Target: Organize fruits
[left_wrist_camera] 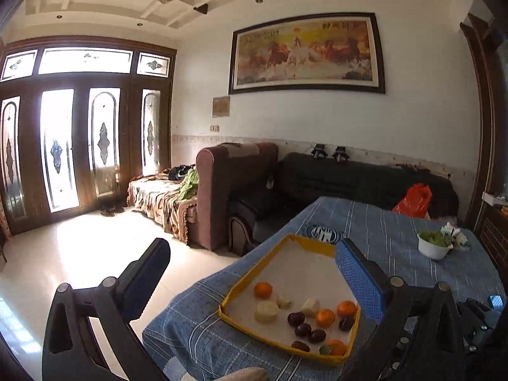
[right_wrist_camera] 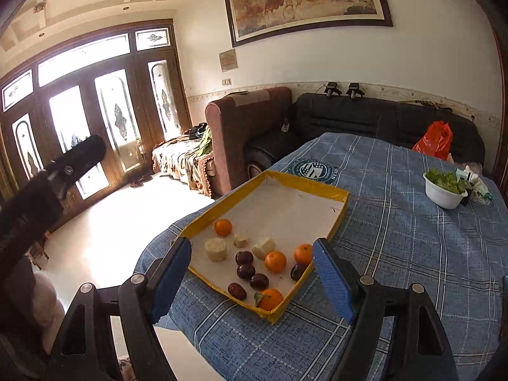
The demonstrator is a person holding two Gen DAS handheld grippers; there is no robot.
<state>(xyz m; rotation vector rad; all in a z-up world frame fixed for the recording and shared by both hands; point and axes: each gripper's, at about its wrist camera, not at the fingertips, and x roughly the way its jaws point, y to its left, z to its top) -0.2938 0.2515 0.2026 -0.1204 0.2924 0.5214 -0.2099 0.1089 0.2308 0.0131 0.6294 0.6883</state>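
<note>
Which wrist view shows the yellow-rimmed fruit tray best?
The right wrist view: the whole tray lies unobstructed between the open fingers. In the left wrist view the tray has its far right corner hidden behind a blue finger pad.

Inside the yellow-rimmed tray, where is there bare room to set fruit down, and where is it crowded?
The far half of the tray is bare, from the far rim down to the lone tangerine. The near corner is crowded with tangerines, dark plums and pale cut pieces. Bare tablecloth lies between tray and white bowl.
</note>
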